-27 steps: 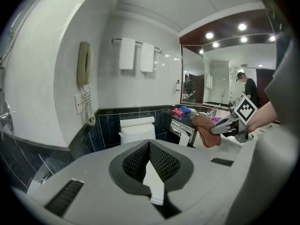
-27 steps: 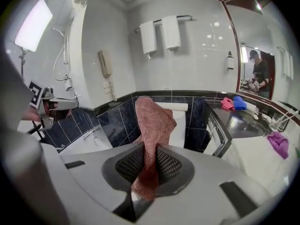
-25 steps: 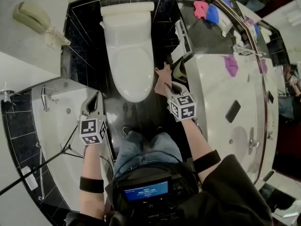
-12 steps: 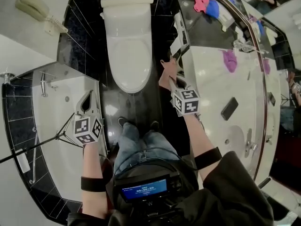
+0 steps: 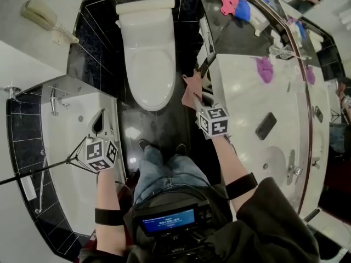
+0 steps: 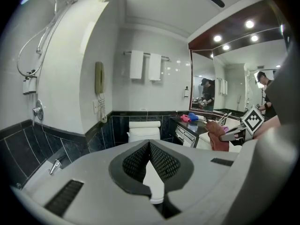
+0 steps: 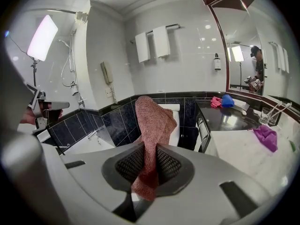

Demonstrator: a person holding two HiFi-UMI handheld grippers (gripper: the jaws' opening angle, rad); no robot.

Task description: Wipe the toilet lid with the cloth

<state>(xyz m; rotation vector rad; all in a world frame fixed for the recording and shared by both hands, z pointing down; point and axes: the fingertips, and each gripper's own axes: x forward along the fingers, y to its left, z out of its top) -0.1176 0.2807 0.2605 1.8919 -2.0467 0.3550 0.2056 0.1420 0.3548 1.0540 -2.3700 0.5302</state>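
Observation:
The white toilet point(image 5: 145, 64) stands at the top middle with its lid point(image 5: 147, 73) down, and shows small in the left gripper view point(image 6: 143, 130). My right gripper point(image 5: 198, 95) is to the right of the bowl's front, between the toilet and the vanity. It is shut on a reddish-pink cloth point(image 5: 191, 89). In the right gripper view the cloth point(image 7: 152, 125) rises from between the pads point(image 7: 166, 163) and hides part of the toilet. My left gripper point(image 5: 103, 116) hangs over the bathtub's rim, shut with nothing in it point(image 6: 149, 149).
A white bathtub point(image 5: 66, 130) with a dark tiled edge fills the left. A marble vanity point(image 5: 247, 103) on the right carries pink point(image 5: 229, 5), blue point(image 5: 243, 10) and purple point(image 5: 265, 69) cloths and a dark phone point(image 5: 266, 126). A wall telephone point(image 5: 38, 15) hangs top left.
My left gripper has drifted left and back, onto the tub side. The right gripper has edged forward beside the toilet with the cloth still in it. Both shoes now show below the bowl.

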